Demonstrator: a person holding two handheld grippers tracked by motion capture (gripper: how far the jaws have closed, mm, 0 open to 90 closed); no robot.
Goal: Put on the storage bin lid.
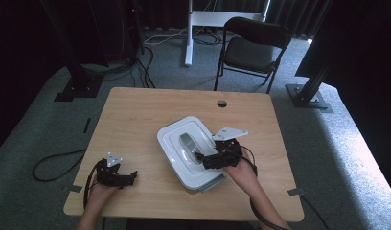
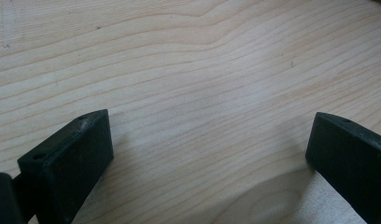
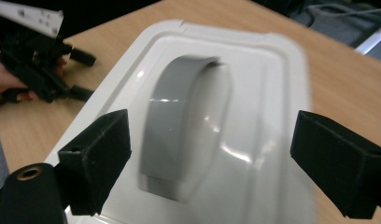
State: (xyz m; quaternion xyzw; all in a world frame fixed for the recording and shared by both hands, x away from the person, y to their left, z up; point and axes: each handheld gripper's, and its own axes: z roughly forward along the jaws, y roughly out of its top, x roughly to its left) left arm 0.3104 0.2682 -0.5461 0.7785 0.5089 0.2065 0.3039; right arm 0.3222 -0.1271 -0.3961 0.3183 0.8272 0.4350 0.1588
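Observation:
A white plastic box (image 1: 177, 155) with a lid and a grey arched handle (image 1: 186, 141) sits in the middle of the wooden table (image 1: 136, 115). My right gripper (image 1: 199, 157) hovers over the lid's near right part and stands open. In the right gripper view the handle (image 3: 179, 121) lies between its wide-apart jaws (image 3: 209, 135), and nothing touches the pads. My left gripper (image 1: 131, 176) rests at the table's front left, held in a hand. It is open over bare wood (image 2: 209, 140), and it is the black gripper (image 3: 39, 60) at the top left of the right gripper view.
A round cable hole (image 1: 222, 103) sits near the table's far edge. Behind the table stand a black folding chair (image 1: 253, 45) and a white desk leg (image 1: 189, 33). Black stand bases (image 1: 78, 88) flank the table, and cables (image 1: 54, 167) lie on the carpet.

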